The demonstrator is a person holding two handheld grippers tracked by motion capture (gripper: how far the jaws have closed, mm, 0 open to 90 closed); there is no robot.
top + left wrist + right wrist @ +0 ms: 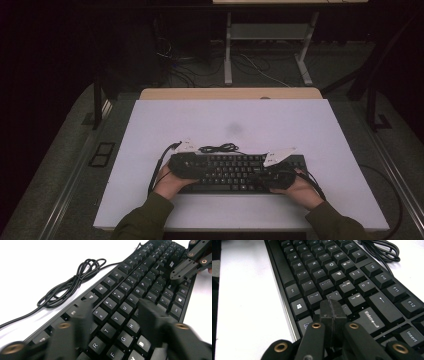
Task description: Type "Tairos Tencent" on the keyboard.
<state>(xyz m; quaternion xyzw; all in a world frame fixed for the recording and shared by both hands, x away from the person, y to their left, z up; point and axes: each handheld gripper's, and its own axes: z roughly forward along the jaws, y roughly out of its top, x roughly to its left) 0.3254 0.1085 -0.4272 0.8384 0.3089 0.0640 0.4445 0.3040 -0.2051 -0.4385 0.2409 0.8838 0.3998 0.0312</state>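
White table (pixel 240 122) carries the keyboard (pixel 230 172) under both your grippers: left gripper (pixel 117 315) parted over keys, right gripper (pixel 331 312) closed, empty.

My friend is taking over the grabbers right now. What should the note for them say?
Left gripper: open, jaws apart above the letter keys, holding nothing.
Right gripper: shut, empty, tips over the keys near Enter.
Keyboard: flat on the white table, near the front edge, its cable coiled just behind it.
Done: can't tell which keys were pressed.
Left: probably more key pressing.
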